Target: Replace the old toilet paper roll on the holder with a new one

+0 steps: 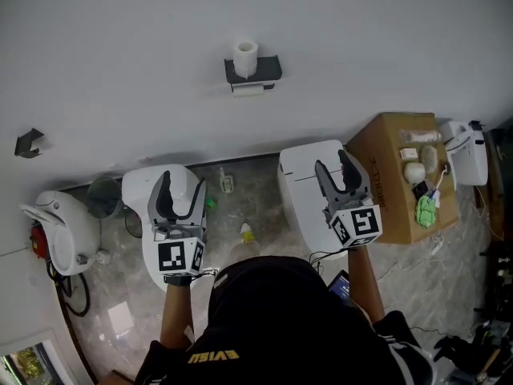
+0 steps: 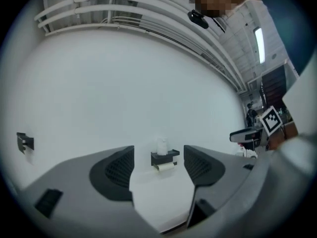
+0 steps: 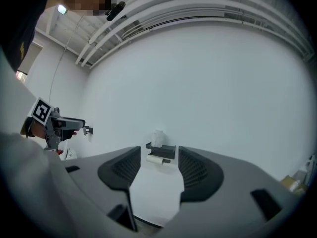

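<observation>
While left gripper (image 1: 183, 181) and right gripper (image 1: 332, 160) hung short of holder (image 1: 268, 67), jaws wide, empty — risk: reaching old roll (image 1: 252, 89) beneath could topple new roll (image 1: 245, 57) atop.

At three o'clock in the head view, items (image 1: 414, 172) on the box (image 1: 385, 155) are too small to name. The holder (image 2: 165, 156) is blurred in both gripper views.

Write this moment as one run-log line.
left gripper: open, empty | right gripper: open, empty | holder: on wall, untouched | roll: upright on holder
</observation>
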Demonstrator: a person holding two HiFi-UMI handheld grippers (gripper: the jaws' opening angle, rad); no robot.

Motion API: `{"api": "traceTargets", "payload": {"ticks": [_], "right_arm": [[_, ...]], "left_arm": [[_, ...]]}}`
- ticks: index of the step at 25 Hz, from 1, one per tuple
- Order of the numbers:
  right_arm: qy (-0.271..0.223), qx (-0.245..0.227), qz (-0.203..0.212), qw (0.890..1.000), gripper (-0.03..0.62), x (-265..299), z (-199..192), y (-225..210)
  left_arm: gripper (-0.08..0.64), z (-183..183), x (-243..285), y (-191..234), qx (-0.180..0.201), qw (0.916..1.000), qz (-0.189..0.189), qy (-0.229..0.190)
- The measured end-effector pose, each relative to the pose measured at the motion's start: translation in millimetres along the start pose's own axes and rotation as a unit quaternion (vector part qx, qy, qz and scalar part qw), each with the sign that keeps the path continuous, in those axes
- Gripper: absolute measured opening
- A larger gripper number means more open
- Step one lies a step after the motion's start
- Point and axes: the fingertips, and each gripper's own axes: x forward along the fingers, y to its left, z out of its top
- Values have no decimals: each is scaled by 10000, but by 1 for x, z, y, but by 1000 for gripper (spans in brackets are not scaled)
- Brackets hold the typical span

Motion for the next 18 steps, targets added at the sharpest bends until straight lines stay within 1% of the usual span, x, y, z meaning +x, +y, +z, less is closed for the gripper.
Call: {"api": "traceTargets", "payload": {"ticks": [3, 5, 8, 10, 12, 13, 18], "right_arm": [[128, 51, -41, 9999, 229, 43, -15, 0], [209, 102, 13, 9997, 229, 65, -23, 7], [316, -145, 136, 9993, 229, 83, -30, 17], [424, -370, 154, 9983, 229, 96, -41, 17], [674, -586, 140, 9959, 229, 109, -59, 14], [780, -674, 145, 9946, 229, 115, -66, 12], [833, -930, 177, 9920, 229, 147, -76, 3]], "left_arm": [[321, 0, 33, 11, -103, 9998, -105, -148], [321, -3, 51, 14, -128, 9996, -216, -161], [321, -8, 70, 9, -107, 9990, -404, -169], [321, -10, 83, 7, 22, 9984, -520, -199], [321, -15, 91, 10, 106, 9984, -537, -161], [321, -18, 93, 13, 85, 9985, -516, -137], [321, -39, 103, 23, -122, 9991, -397, 8]]}}
